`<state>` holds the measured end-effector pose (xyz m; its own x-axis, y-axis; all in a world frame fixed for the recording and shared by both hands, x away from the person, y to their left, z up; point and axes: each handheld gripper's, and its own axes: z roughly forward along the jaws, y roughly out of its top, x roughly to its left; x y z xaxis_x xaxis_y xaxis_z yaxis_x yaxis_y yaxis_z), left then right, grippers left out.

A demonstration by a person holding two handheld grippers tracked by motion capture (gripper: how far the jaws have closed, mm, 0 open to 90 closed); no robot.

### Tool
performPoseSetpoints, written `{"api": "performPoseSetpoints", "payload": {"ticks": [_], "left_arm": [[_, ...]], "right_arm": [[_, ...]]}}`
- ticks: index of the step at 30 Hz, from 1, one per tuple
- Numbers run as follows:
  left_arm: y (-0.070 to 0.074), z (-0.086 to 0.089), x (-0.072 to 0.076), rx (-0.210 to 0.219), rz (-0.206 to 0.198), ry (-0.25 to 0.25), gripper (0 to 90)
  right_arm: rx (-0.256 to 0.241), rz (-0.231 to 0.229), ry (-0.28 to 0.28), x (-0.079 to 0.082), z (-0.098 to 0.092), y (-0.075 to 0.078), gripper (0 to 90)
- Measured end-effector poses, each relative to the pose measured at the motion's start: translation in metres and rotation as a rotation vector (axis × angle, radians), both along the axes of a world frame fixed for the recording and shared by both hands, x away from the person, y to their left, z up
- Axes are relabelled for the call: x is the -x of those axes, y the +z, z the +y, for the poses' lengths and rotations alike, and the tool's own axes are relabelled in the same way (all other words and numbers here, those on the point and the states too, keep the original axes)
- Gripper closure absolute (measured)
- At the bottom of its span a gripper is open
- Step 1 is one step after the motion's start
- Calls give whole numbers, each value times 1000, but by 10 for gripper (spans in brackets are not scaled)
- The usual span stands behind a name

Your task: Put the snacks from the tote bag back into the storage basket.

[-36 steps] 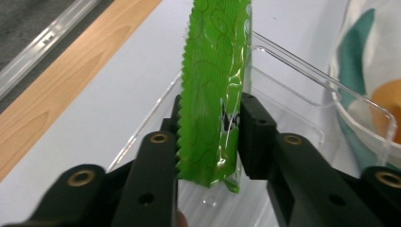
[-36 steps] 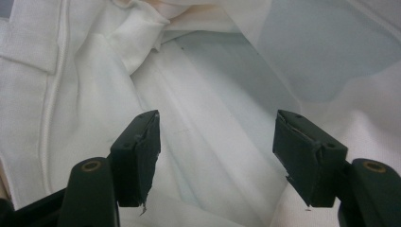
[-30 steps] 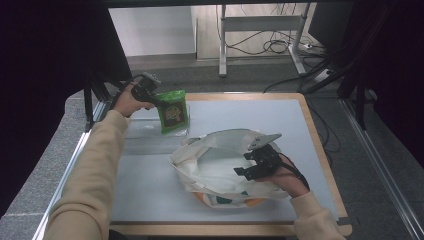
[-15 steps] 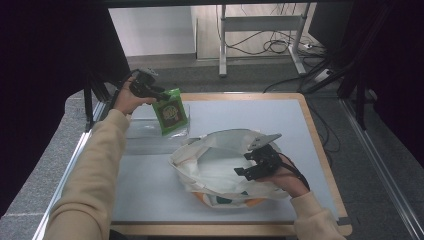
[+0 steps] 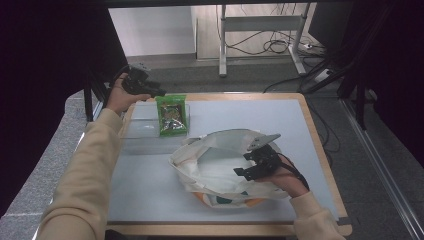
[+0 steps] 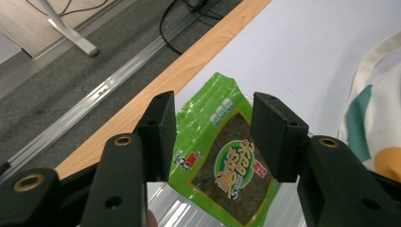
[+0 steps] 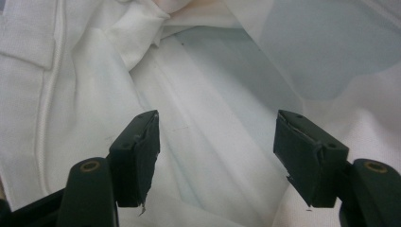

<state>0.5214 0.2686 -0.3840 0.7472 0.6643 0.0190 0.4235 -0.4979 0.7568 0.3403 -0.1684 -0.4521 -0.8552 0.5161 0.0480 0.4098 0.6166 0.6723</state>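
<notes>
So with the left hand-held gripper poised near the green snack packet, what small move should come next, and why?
Probably ease the left hand-held gripper forward and close it on the top edge of the green snack packet. Its jaws stand open with the packet between and beyond them, not yet gripped. The right hand-held gripper sits open at the mouth of the white tote bag, which looks ready to take it.

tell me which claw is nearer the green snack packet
Left. The left claw hangs open just beyond the green snack packet, at its far edge. The right claw is across the table, open at the mouth of the white tote bag.
</notes>
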Motion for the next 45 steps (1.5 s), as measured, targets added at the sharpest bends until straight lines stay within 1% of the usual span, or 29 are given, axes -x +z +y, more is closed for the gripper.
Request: {"api": "performPoseSetpoints", "payload": {"ticks": [7,9,14,18,20,21,25,29,34,38,41,43,45], "left_arm": [[-4,-5,11,28,47,-24,514],[-5,-7,15,45,62,-26,513],[-6,-8,29,69,95,-43,501],[-6,-9,39,76,103,-54,494],[-6,-11,45,75,108,-60,491],[-6,-11,47,68,112,-66,486],[-6,-15,60,75,113,-80,479],[-7,-15,73,90,100,-87,474],[-10,-13,88,118,105,-70,472],[-11,-12,101,110,96,-52,465],[-12,-13,113,122,91,-63,462],[-14,-14,121,121,90,-63,458],[-16,-17,130,122,104,-71,449]], "right_arm": [[-8,-1,1,1,-1,1,322],[-11,-3,1,1,-1,2,322],[-25,-9,2,1,-3,5,322],[-43,-13,1,1,-5,9,323],[-47,-13,0,0,-6,9,325],[-46,-13,1,0,-6,9,324],[-44,-13,8,-1,-5,8,324],[-45,-14,16,0,-4,9,324],[-52,-25,10,2,-6,13,324],[-59,-39,6,5,-7,18,325],[-62,-47,3,6,-9,20,325],[-65,-52,2,6,-10,21,325],[-67,-53,0,6,-11,22,324]]}}
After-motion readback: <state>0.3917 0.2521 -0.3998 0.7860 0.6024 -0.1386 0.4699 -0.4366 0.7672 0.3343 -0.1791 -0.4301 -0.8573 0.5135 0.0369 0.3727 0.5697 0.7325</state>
